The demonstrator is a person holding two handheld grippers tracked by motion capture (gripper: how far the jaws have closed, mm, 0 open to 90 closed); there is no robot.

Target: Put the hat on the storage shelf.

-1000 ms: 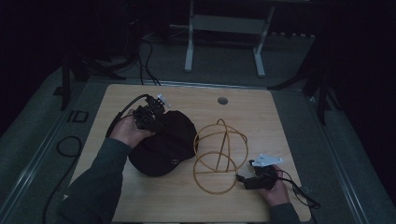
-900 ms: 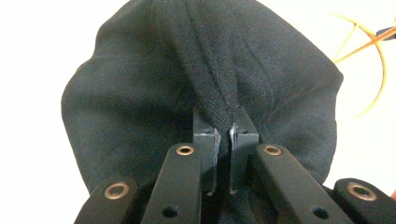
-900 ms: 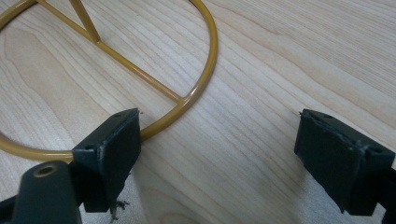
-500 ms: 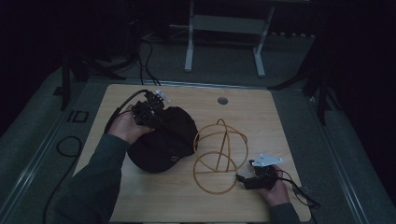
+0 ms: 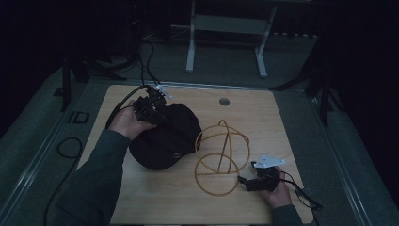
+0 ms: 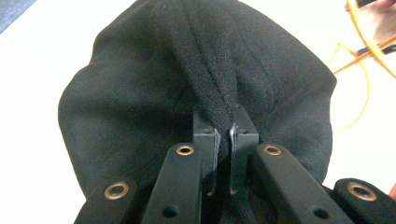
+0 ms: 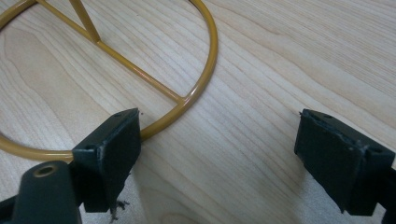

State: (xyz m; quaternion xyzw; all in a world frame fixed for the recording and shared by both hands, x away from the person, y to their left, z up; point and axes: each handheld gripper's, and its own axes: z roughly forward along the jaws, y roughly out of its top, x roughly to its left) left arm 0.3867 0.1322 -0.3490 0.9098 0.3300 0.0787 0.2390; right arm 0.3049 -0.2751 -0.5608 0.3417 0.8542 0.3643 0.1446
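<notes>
Overhead, the wooden worktop [image 5: 263, 117] sits mid-frame with dark floor on every side; its upper right and lower left stretches lie bare, and a small round hole [image 5: 224, 101] marks the upper middle. A black cloth bag [image 5: 164, 136] slumps left of centre, its mouth bunched so nothing inside can be seen. Just right of it stands a yellow wire frame [image 5: 221, 157] of crossing hoops, its lower ring flat on the wood, close to the bag though whether they touch is unclear.

At the upper left of the bag, the left claw [image 5: 153, 110] is pinched nearly together on a gathered fold of cloth; in the left gripper view that fold [image 6: 224, 116] runs up between the jaws.

Toward the lower right, the right claw [image 5: 247, 181] rests low at the worktop, jaws spread wide and holding nothing. In the right gripper view, one jaw sits over the frame's ring [image 7: 205, 74].
</notes>
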